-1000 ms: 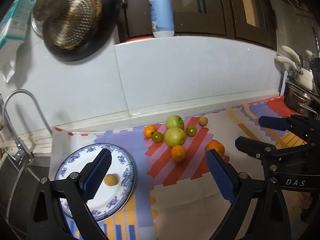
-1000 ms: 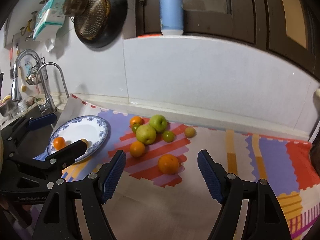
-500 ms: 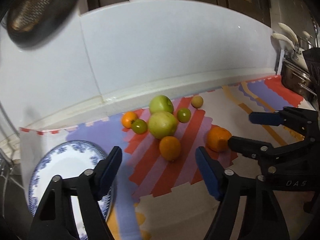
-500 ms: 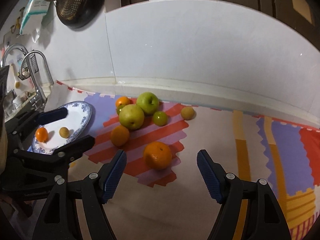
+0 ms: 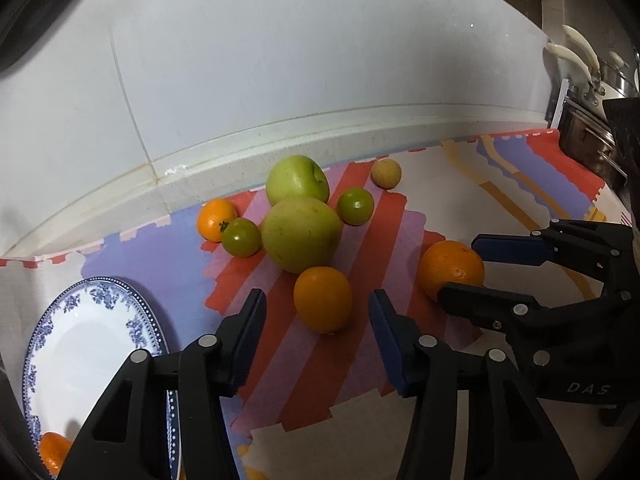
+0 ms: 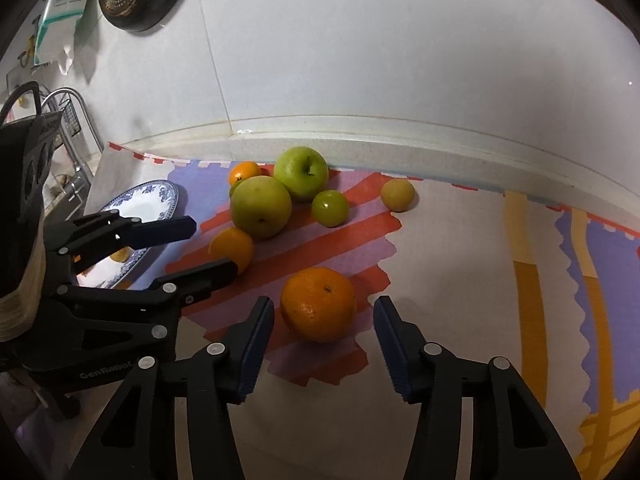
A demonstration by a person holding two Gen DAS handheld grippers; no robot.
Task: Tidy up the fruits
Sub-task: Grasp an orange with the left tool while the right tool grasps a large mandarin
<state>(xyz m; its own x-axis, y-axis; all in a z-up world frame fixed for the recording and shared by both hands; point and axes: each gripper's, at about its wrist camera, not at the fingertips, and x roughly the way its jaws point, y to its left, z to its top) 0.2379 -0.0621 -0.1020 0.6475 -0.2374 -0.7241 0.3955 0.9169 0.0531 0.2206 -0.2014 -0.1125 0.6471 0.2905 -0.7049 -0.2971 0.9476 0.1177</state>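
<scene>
The left claw (image 5: 318, 312) stands wide open with a smooth round orange (image 5: 323, 299) between its blue-padded fingers, untouched. The right claw (image 6: 324, 322) is likewise spread, a dimpled larger orange (image 6: 318, 304) sitting between its fingers. Only the right wrist view shows a small tan fruit (image 6: 119, 255) on the blue-and-white patterned plate (image 6: 160, 196), partly hidden behind the left claw; the left wrist view instead catches a small orange fruit (image 5: 54, 450) at the plate's cut-off near edge. Beyond both claws, a pale green pear-like fruit (image 5: 301, 234) and a green apple (image 5: 297, 179) touch on the striped mat (image 5: 392, 220) over the tabletop. "DAS" reads on the right claw's body, "GenRobot" on the left's.
</scene>
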